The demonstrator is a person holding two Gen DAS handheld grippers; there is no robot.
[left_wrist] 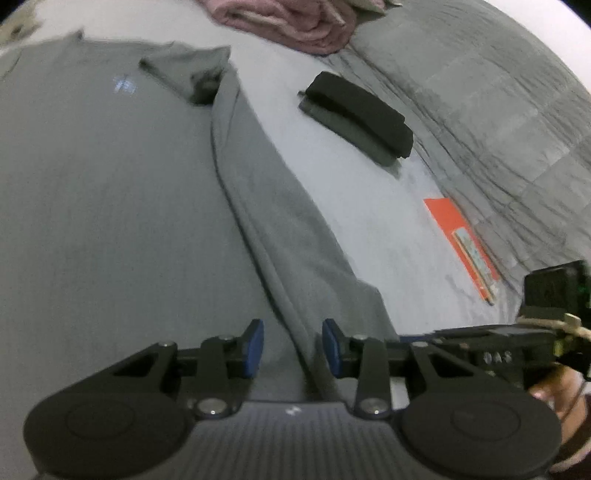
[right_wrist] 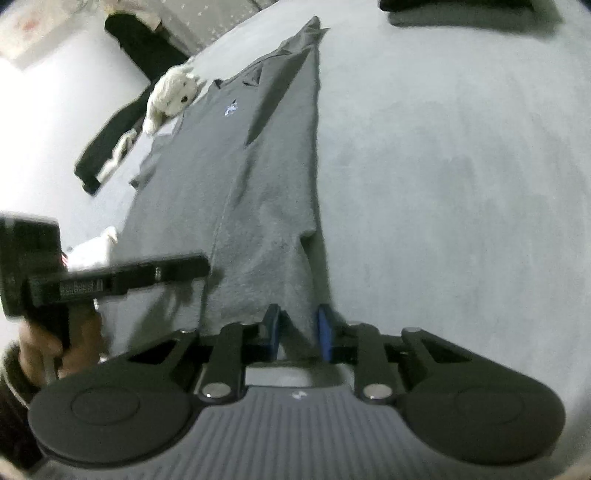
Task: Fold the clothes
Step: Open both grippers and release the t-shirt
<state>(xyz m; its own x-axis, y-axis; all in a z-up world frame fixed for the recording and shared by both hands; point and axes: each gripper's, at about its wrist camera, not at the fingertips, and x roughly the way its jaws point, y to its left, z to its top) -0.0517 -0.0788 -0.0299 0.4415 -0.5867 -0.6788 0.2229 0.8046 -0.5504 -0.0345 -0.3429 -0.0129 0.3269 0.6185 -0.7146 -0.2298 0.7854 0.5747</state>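
— Two views; where is the shirt?

— A grey shirt [left_wrist: 110, 184] lies flat on the bed [left_wrist: 351, 177], one side folded inward. Both grippers sit at its near hem. The left gripper [left_wrist: 292, 349] has its fingers spread, cloth between them unpinched. The right gripper [right_wrist: 297, 330] likewise has its fingers apart around the fold.

— Differences?

— Only the left view shows folded dark clothes [left_wrist: 358, 112], a pink towel [left_wrist: 295, 22] and an orange card [left_wrist: 461, 240]; only the right shows a plush toy [right_wrist: 171, 96].
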